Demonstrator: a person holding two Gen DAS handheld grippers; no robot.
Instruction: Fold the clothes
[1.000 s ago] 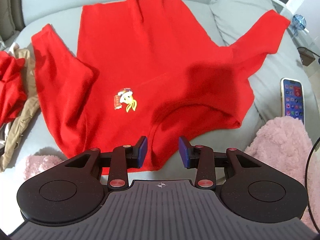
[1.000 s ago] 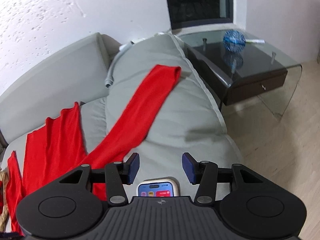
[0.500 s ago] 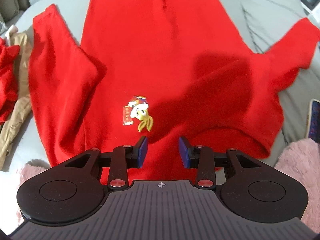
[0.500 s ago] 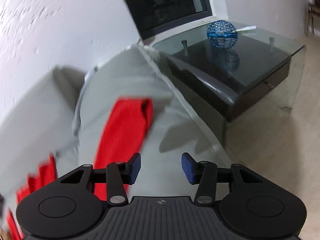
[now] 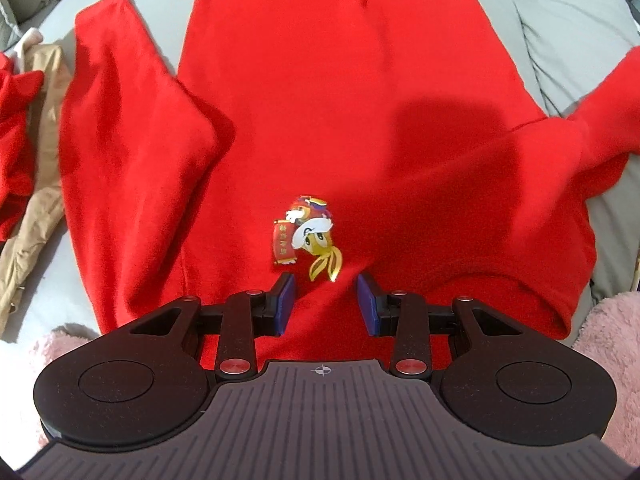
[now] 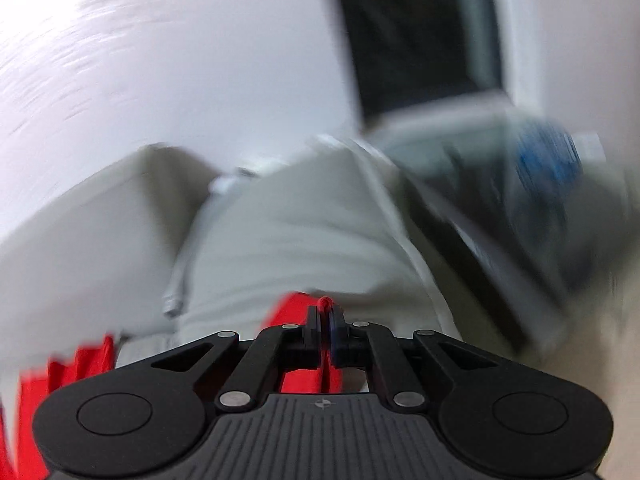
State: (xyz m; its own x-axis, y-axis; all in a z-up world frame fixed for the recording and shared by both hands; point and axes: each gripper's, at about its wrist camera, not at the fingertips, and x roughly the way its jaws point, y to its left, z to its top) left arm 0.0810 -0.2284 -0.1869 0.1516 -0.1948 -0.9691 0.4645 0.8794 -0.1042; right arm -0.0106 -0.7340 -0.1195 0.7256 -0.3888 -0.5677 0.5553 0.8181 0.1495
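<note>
Right now a red sweater [image 5: 320, 92] lies spread flat on the grey sofa [image 5: 568, 28], front up, with a small cartoon patch [image 5: 306, 228] on the chest. One sleeve [image 5: 132, 152] is folded down along the body on the picture's left; the other sleeve [image 5: 592, 108] runs out toward the right edge, over a cushion.

The left gripper [image 5: 326, 304] points steeply down over the lower chest, just below the patch. Its blue pads [image 5: 286, 300] stand apart with bare red cloth between them, pressing on nothing.

The right gripper [image 6: 325, 332] has just been closing, and its jaws are now together on a pinch of red fabric [image 6: 324, 304], a small nub of it poking up above the pads. More red cloth trails back under the tool toward the lower left. This view is badly smeared, so the sofa cushion, white wall [image 6: 160, 60] and glass table [image 6: 500, 184] behind are only rough shapes.

Beside the sweater on the left lie a tan garment [image 5: 36, 184] and another red piece [image 5: 14, 140]. Pink fleece [image 5: 608, 344] shows at the near corners.
</note>
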